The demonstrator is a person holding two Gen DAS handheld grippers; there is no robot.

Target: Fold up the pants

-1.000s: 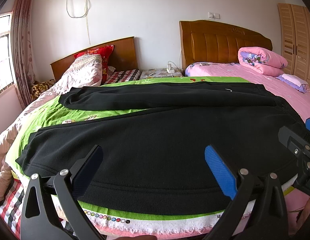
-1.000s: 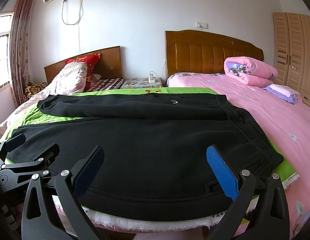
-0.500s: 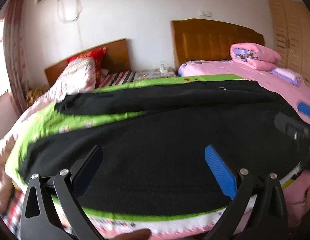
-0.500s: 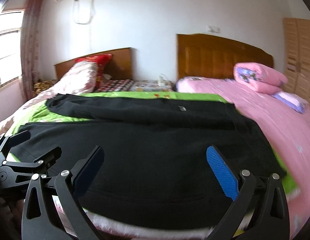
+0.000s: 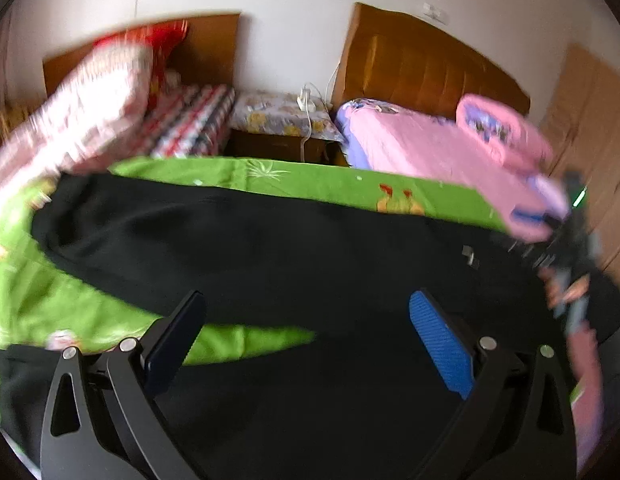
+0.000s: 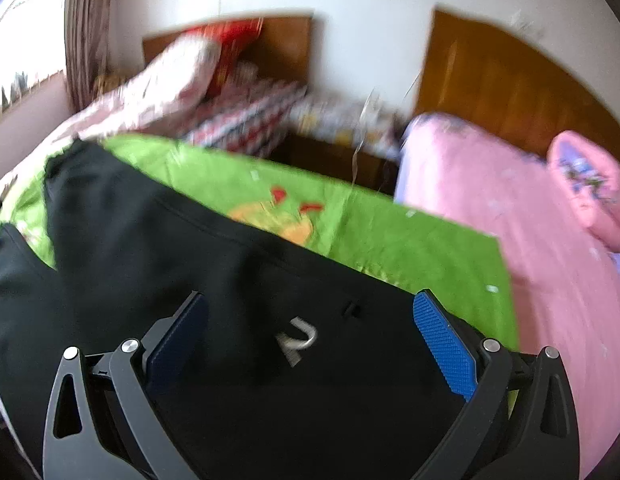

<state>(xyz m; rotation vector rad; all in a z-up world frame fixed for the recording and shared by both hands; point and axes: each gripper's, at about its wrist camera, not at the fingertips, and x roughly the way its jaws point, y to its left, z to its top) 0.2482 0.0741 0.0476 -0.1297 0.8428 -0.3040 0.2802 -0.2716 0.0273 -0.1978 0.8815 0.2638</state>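
On the green sheet (image 5: 318,182) covering the bed, black pants (image 5: 293,248) lie spread flat, both legs reaching left, a wedge of sheet showing between them. Left hand-held gripper (image 5: 305,340) above the pants' near leg, jaws spread wide, grasping nothing. Right hand-held gripper (image 6: 310,340) over the pants near a small white logo (image 6: 297,340), jaws likewise released, empty. Pink bedding (image 6: 522,208) just right of the sheet; wooden headboard (image 5: 422,64) behind it. Both views motion-blurred.
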